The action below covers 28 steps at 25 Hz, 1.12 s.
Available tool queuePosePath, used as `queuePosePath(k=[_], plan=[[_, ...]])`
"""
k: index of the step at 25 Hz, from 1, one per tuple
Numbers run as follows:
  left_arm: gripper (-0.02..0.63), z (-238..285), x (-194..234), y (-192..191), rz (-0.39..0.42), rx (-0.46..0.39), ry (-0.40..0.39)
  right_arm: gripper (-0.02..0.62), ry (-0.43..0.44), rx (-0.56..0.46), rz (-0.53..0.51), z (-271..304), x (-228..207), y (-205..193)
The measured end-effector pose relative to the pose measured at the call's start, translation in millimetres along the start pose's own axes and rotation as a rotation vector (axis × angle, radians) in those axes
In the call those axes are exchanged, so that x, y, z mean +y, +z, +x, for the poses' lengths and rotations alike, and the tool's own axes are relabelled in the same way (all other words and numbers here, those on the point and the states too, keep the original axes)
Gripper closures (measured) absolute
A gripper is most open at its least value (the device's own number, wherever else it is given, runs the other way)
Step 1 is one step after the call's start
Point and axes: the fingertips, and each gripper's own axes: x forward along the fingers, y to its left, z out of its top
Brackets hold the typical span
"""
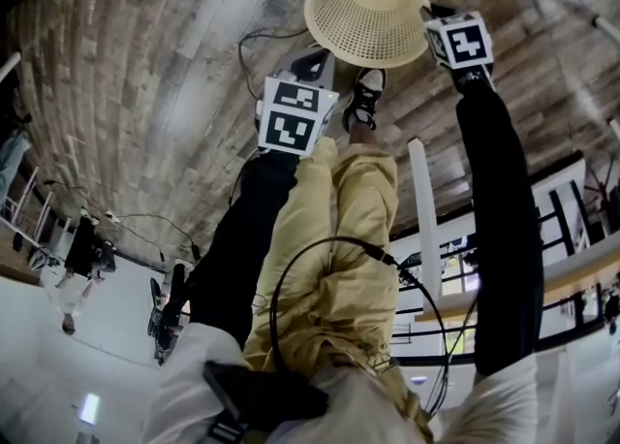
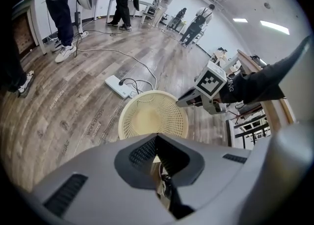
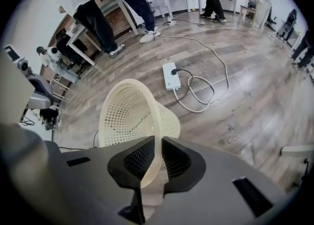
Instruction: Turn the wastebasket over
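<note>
Step in hand: judged to be tipping the wastebasket (image 3: 128, 116) mouth-down. Grip the rim firmly, roll the wrist fully, then set it level on the floor (image 3: 245, 67).
Right gripper (image 3: 158, 145): fingers (image 3: 139, 156) clamped on the basket's rim, which fills the narrow gap.
Left gripper (image 2: 157, 143): fingers (image 2: 142, 153) together at the tips, nothing between them, clear of the basket.
Wastebasket position: tilted, mouth towards the person. Floor contact cannot be told.
Beyond: power strip (image 3: 170, 75), well apart.

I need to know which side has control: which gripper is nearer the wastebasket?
Right. The right gripper is clamped on the rim of the wastebasket, which sits tilted. The left gripper hangs short of it, jaws together, touching nothing.
</note>
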Motion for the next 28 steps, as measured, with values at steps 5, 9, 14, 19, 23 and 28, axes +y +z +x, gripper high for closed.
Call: queuePosePath(k=[5, 9, 14, 19, 23, 28], plan=[[0.609, 1, 3, 0, 0.017, -0.002, 0.003, 0.538, -0.074, -0.027, 0.005, 1, -16, 7], [0.609, 0, 3, -2, 0.016, 0.0, 0.006, 0.453, -0.137, -0.033, 0.049, -1, -34, 3], [0.609, 0, -2, -4, 0.026, 0.003, 0.005, 0.44, -0.145, -0.062, 0.079, -12, -41, 5], [0.609, -2, -16, -1, 0.047, -0.004, -0.005, 0.439, -0.149, -0.08, 0.103, -21, -41, -3], [0.609, -9, -24, 0, 0.063, -0.012, -0.004, 0.439, -0.142, -0.132, 0.091, -40, -25, 0], [0.609, -33, -49, 6, 0.087, -0.026, -0.007, 0.44, -0.123, -0.211, 0.111, -84, 12, 2]])
